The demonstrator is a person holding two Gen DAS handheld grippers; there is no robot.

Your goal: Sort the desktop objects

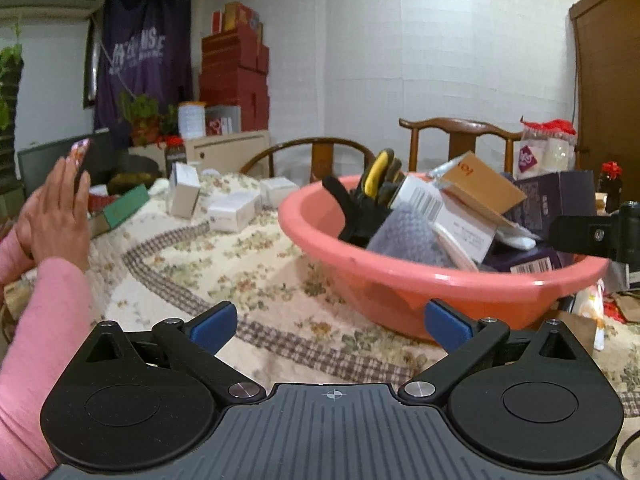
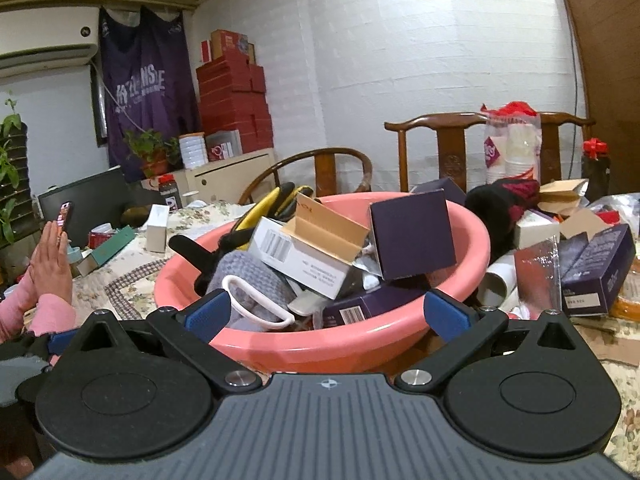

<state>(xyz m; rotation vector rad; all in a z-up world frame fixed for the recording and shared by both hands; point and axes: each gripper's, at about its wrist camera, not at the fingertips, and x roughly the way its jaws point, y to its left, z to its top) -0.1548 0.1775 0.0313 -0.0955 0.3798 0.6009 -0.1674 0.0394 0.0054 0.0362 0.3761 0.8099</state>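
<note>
Both grippers hang empty in front of the pink basin [image 2: 320, 344], which fills the centre of the right wrist view and sits at centre right of the left one. The left gripper [image 1: 330, 322] has its fingers spread wide over bare floral worktop [image 1: 240, 264]; the right gripper [image 2: 326, 312] is likewise wide apart, right at the basin's near rim. The basin is heaped: a white barcoded box [image 2: 304, 256], a dark purple box [image 2: 412, 236] leaning at the top, yellow-handled pliers [image 1: 376, 176], grey knit cloth [image 2: 248, 276]. My worry is that pulling one item loose could tip the purple box or spill the stack onto the clutter at right.
</note>
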